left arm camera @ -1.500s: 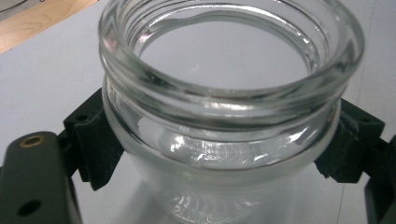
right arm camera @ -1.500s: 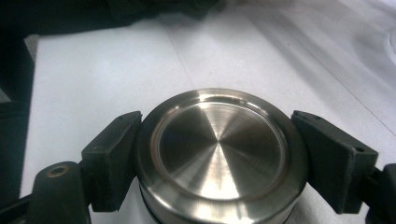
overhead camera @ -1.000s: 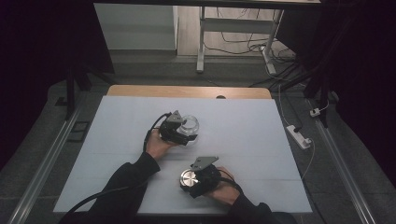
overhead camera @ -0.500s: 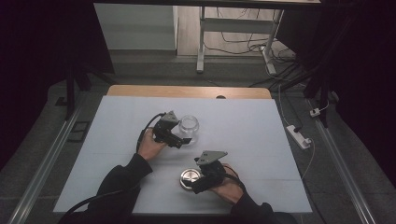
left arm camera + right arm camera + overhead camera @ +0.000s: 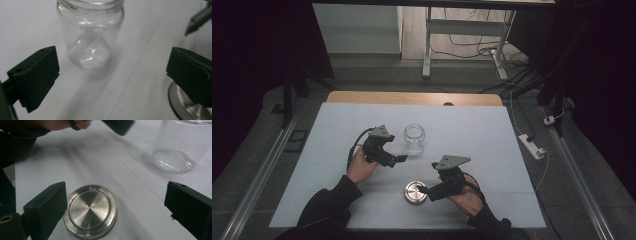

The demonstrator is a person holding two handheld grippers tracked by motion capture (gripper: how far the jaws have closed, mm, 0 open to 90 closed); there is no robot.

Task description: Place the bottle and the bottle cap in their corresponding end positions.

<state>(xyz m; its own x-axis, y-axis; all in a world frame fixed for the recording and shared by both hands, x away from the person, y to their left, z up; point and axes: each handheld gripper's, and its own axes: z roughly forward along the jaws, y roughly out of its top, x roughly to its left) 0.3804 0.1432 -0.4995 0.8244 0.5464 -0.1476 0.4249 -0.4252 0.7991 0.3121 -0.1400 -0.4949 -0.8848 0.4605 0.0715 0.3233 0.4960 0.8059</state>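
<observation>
A clear glass jar (image 5: 414, 138) stands upright and lidless near the table's middle. My left gripper (image 5: 398, 159) is just left of it and nearer the person, open, apart from the jar. Seen from the left gripper view, the jar (image 5: 90, 32) stands beyond the wide-open left gripper (image 5: 112, 65), with nothing between the jaws. A round steel lid (image 5: 415, 192) lies flat near the front edge. My right gripper (image 5: 424, 190) is at its right side, open. In the right gripper view the lid (image 5: 90, 211) lies by the left finger (image 5: 47, 207) of the right gripper (image 5: 116, 200), untouched.
The white table top (image 5: 492, 145) has free room on both sides of the jar. A wooden strip (image 5: 412, 98) runs along the far edge. A white power strip (image 5: 532, 145) lies on the floor at the right. Metal rails flank the table.
My left gripper, which stood at the jar a second ago, has drawn back to the left and toward the person. The right gripper has shifted slightly right off the lid.
</observation>
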